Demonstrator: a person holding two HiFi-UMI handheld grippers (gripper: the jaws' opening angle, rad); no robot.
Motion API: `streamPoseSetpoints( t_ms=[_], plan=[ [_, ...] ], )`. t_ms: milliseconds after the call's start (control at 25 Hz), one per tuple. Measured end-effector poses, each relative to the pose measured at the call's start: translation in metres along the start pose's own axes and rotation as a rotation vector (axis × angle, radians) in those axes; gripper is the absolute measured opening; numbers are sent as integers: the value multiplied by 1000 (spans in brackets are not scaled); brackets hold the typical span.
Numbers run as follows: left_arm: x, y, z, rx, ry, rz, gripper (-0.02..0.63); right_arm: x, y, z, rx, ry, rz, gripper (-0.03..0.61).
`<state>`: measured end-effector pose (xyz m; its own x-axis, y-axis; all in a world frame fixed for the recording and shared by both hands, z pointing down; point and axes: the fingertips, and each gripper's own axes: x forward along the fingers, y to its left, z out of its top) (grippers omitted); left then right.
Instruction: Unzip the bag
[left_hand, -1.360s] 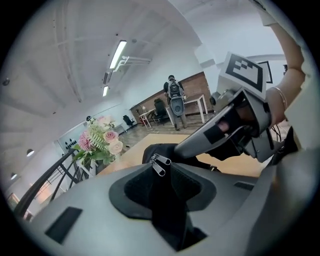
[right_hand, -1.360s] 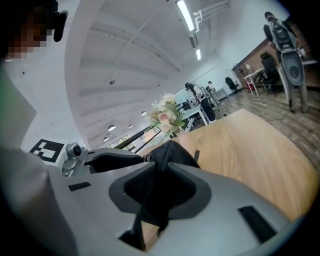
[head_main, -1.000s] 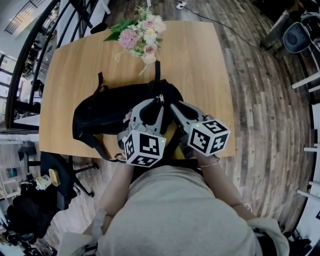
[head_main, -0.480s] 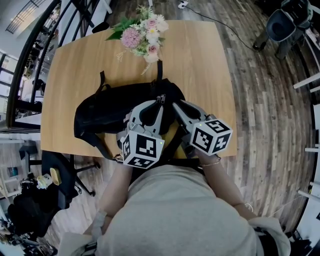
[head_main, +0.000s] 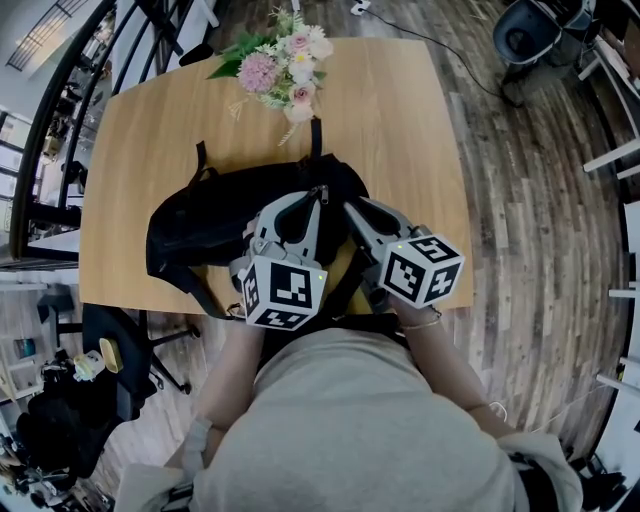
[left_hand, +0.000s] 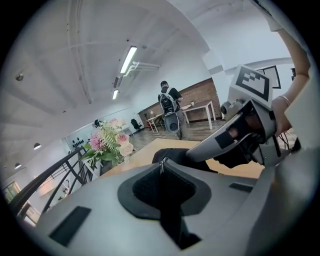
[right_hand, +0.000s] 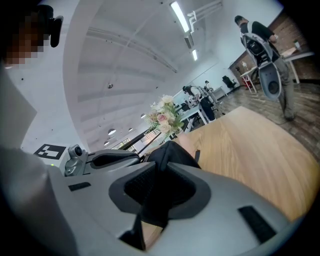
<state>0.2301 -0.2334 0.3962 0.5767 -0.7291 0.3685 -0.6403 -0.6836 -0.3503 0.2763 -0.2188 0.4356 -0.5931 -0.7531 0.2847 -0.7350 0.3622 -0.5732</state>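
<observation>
Currently the grip is being set: the left gripper (head_main: 318, 200) fingers have just been closing and pinch the zipper pull (left_hand: 162, 163). The right gripper (head_main: 349, 209) fingers are clamped on a fold of the bag (head_main: 200, 225), which lies along the tabletop's (head_main: 400, 120) near edge. Next, likely, the left draws the pull along the zip while the right braces the fabric.

Left gripper (head_main: 319, 194) and right gripper (head_main: 350, 208) — grey, black-and-white marker cubes (head_main: 283, 292) — beige shirt (head_main: 350, 420)
</observation>
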Motion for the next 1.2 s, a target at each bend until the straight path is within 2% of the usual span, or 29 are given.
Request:
streamPoseSetpoints(
  t_ms=[280, 560, 840, 1200],
  plan=[
    [5, 0, -3, -9, 33, -19, 28, -1, 1, 1, -4, -7, -11, 77],
    [-6, 6, -3, -141, 17, -53, 18, -2, 0, 2, -49, -12, -24, 71],
    [-12, 6, -7, -168, 3, -45, 18, -5, 0, 3, -97, -27, -70, 69],
    [-29, 25, -27, -250, 20, -72, 18, -5, -3, 3, -81, -47, -149, 69]
  ],
)
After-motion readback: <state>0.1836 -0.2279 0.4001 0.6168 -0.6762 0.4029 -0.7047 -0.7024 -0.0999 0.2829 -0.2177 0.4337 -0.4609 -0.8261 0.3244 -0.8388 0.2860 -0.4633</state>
